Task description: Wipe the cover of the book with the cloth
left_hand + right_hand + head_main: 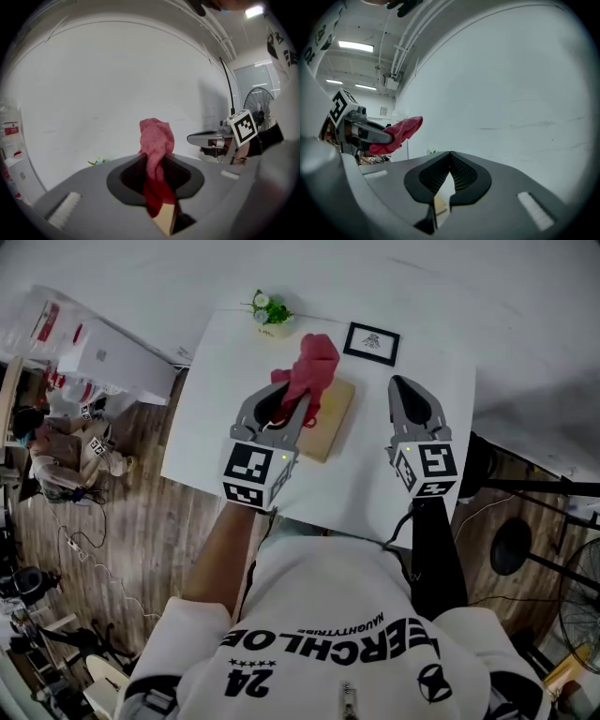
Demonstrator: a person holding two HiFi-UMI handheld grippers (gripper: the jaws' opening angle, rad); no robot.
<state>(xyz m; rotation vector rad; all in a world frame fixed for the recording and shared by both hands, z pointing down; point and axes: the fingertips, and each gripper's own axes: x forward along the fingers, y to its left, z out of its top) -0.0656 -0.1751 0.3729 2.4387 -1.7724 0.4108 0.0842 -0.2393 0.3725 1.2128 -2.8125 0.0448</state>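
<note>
A red cloth (312,367) hung pinched in the left hand-held gripper (289,401) over a tan-covered book (333,418) on the white tabletop (211,413), as we saw it from the head view. The book lay flat near the middle of the tabletop, and the cloth overlapped its far left corner; we could not tell whether the fabric touched the cover.

In the left gripper view we found the jaws of the left hand-held gripper (157,158) closed on the red cloth (157,138). One bunch of fabric stood up above the jaws and another trailed down toward a corner of the book (165,219) below.

The right hand-held gripper (401,388) hovered over bare tabletop to the right of the book, apart from it. In its own view, the tips of the right hand-held gripper (451,154) met with nothing between them. Only a thin sliver of tabletop and a tan edge showed lower down. That view also caught the left hand-held gripper (370,133) off to the side with the red cloth (398,132) draped from it.

At the far edge of the tabletop stood a small potted plant (269,313) and, to its right, a framed picture (371,343). Wooden floor (141,521) lay to the left.
</note>
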